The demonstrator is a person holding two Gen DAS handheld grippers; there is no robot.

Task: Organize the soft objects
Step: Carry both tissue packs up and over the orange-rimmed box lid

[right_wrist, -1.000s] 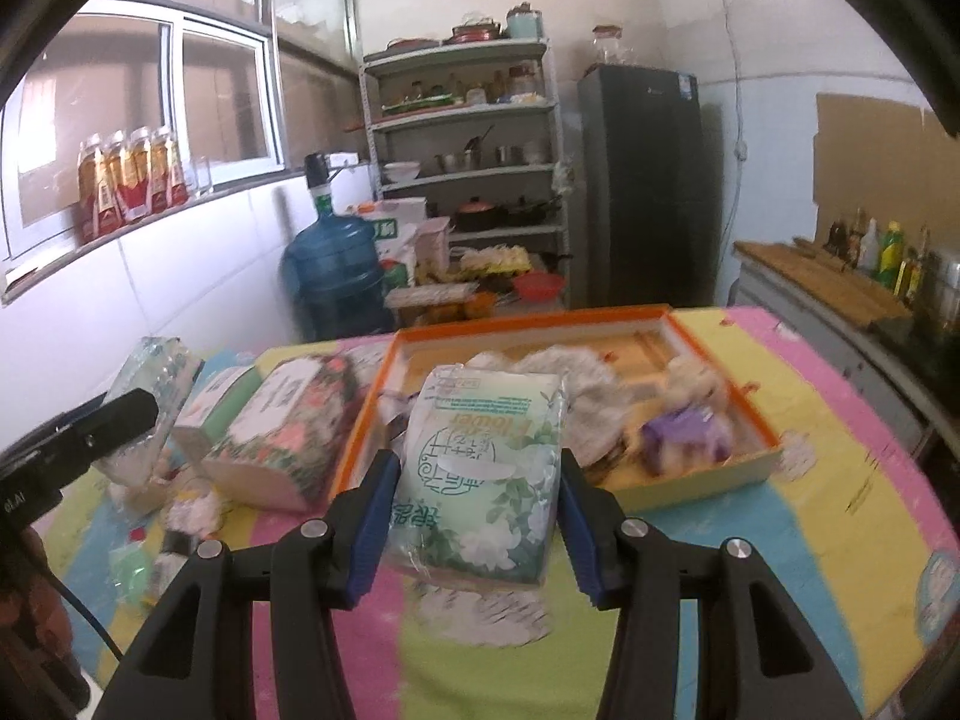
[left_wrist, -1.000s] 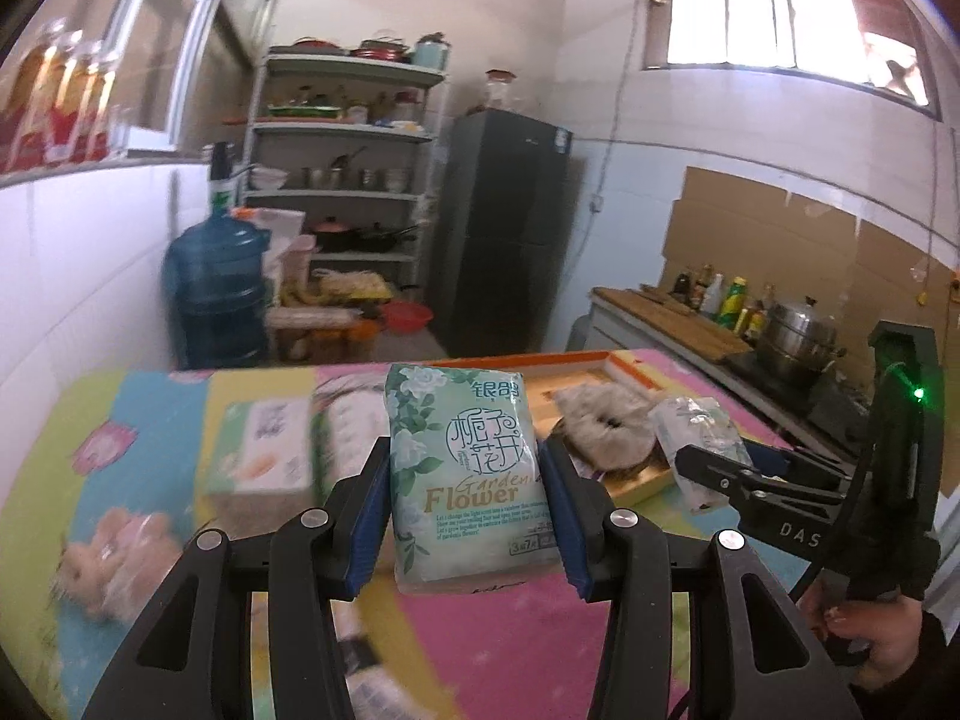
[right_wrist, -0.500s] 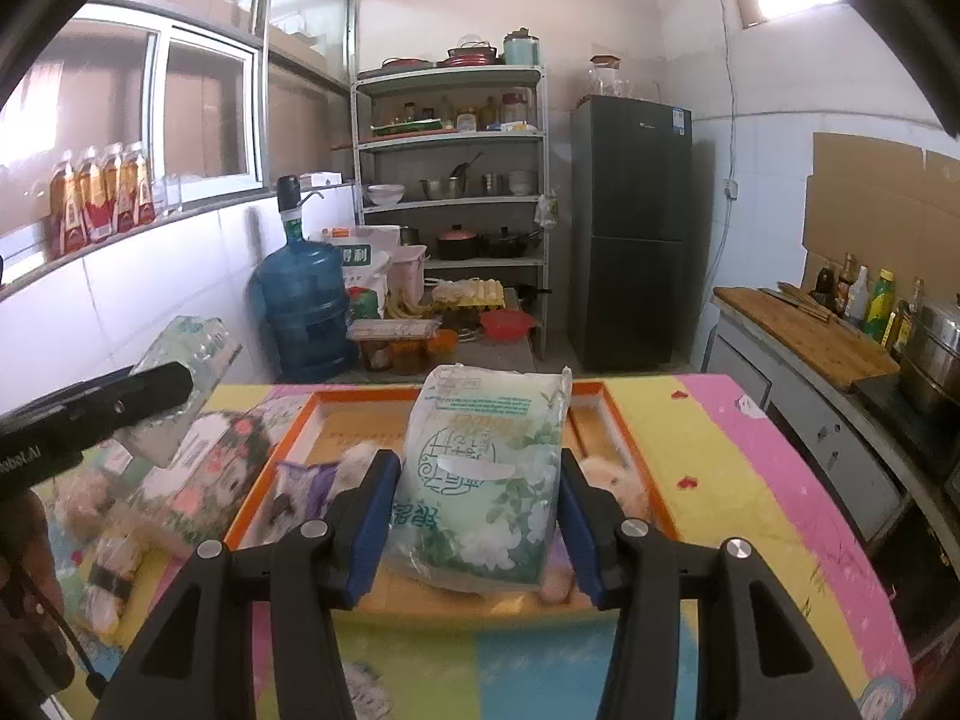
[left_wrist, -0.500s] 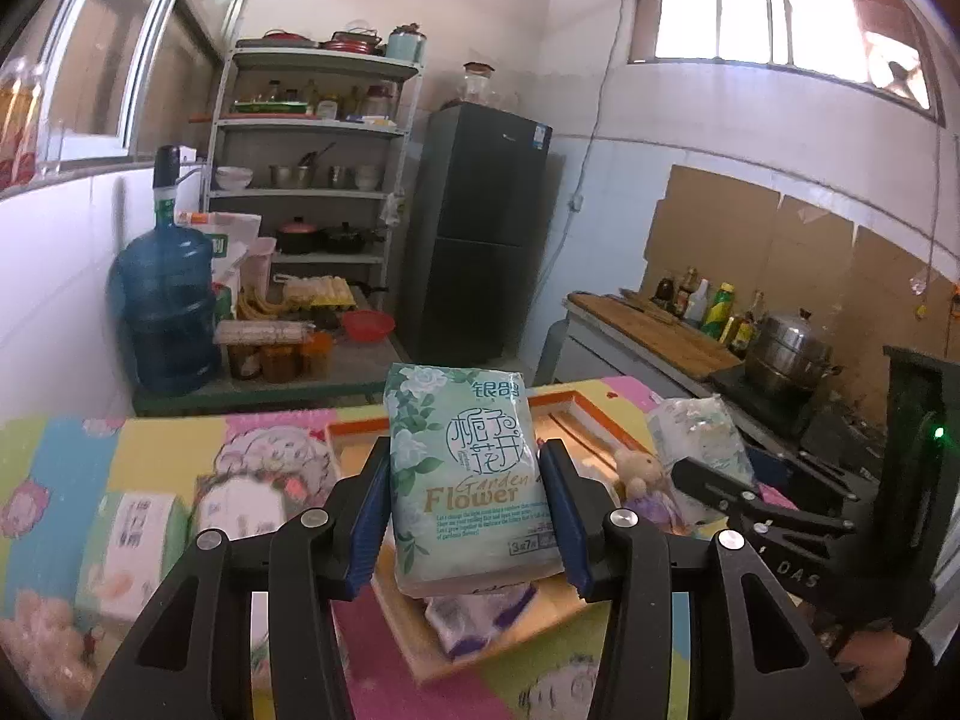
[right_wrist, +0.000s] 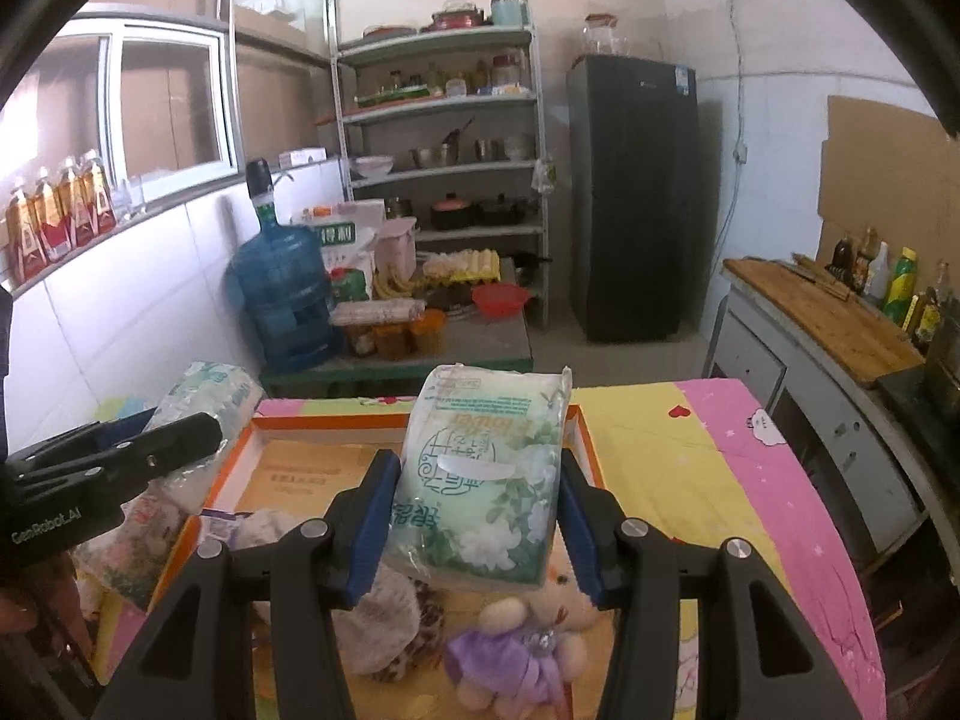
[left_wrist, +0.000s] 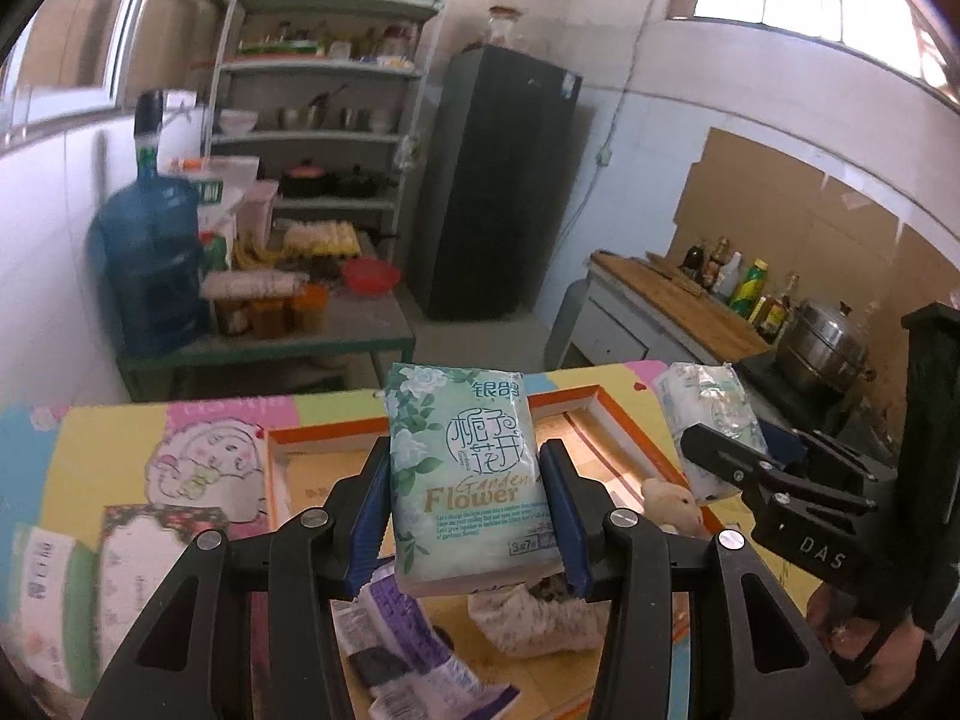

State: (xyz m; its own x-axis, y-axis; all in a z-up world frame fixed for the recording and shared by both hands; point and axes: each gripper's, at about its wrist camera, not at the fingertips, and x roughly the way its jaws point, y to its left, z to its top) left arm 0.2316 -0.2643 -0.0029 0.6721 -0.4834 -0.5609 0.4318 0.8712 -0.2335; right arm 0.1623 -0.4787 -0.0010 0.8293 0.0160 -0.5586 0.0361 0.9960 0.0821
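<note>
I'm looking into a home kitchen, lived-in & cluttered. Metal shelf rack (right_wrist: 441, 138) at the back w/ pots, bowls, jars; dark fridge (right_wrist: 633, 198) next to it. Big blue water jug (right_wrist: 282, 294) on a low bench w/ bananas, eggs, a red basin. Right side: counter w/ wooden chopping board (right_wrist: 822, 312), oil & sauce bottles (left_wrist: 741, 288), steel steamer pot (left_wrist: 825, 342) on a stove. White tiled walls, drink bottles on the window ledge (right_wrist: 54, 210). Table (right_wrist: 690, 420) has a cartoon-print cloth.
</note>
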